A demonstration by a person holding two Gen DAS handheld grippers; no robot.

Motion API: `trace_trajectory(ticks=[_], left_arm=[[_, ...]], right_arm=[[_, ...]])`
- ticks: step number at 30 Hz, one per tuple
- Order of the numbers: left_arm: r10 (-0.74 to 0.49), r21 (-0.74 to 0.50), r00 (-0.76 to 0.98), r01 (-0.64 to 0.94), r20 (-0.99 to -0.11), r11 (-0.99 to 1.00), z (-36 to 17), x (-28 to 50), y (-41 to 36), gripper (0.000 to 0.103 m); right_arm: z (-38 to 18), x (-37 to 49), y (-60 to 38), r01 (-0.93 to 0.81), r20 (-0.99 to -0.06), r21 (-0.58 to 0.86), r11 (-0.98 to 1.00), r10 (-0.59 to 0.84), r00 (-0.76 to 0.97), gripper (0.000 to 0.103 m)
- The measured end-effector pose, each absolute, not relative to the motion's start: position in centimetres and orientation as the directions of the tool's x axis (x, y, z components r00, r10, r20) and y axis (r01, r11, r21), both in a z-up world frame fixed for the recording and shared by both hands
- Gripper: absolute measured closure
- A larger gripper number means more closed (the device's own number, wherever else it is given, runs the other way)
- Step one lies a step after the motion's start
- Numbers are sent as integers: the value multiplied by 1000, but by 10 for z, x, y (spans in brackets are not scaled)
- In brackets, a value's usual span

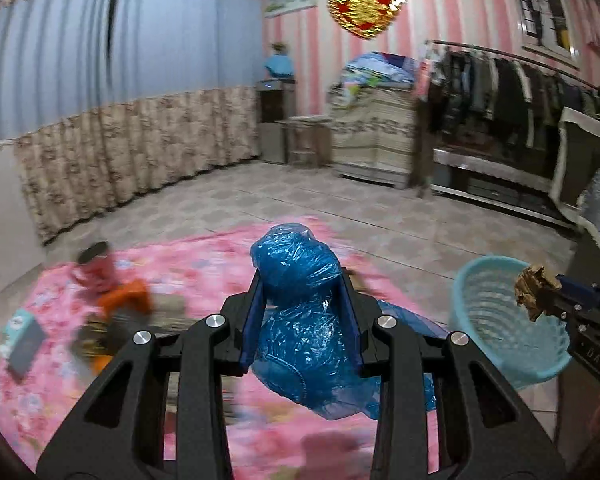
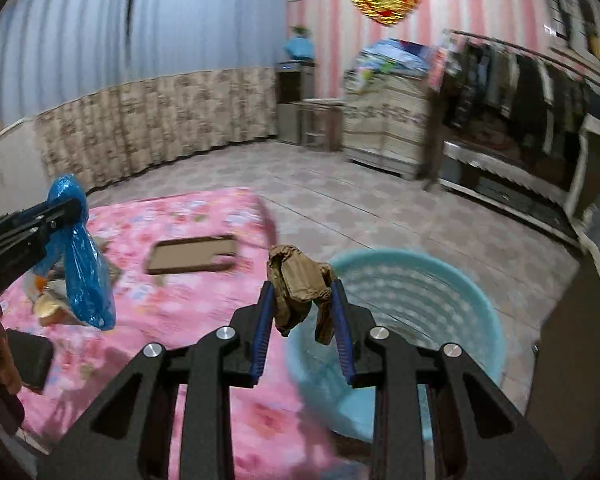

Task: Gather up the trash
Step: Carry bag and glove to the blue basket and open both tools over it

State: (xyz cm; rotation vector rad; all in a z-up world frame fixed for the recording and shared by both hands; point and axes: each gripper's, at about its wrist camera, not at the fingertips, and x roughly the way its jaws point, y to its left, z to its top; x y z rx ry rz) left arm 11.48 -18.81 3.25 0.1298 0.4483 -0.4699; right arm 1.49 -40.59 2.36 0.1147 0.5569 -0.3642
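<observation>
Floor tiles [image 1: 380, 216] under pink floral mat [image 1: 204, 264]; striped pink walls [image 1: 300, 52].

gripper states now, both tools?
Left tool: closed on the blue plastic bag.
Right tool: closed on the crumpled brown paper.
</observation>
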Motion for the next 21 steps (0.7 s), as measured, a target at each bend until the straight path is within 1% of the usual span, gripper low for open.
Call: trace_trajectory(ticks=[3,5,11,14,19,20,21], left_arm=[[-462,-31,746,513,-480,858,23,115,-223,70],[-492,-43,716,546,-495,837,17,114,-250,70],[-556,-73,642,618,-527,783,1,118,-311,70],[-569,-60,625,644,-534,763,-5,120,-340,69],[-588,-56,587,679,-556,732,-15,123,-380,66],[-585,-49,584,684,-563,728,-16,123,-385,61],[-583,-44,582,685,-567,727,-16,124,-390,51]], right_arm=[[16,5,-432,436,-542,13,900,-360,759,74],[11,1,-449,483,-544,-2,876,-406,735,74],[4,-3,-485,547,-558,32,837,-439,704,74],[0,0,-498,559,-564,41,828,-443,697,74],[-5,3,-508,570,-569,36,821,-452,687,74],[-6,2,-510,575,-570,33,818,-457,683,74],[-8,2,-513,581,-574,35,813,-459,678,74]])
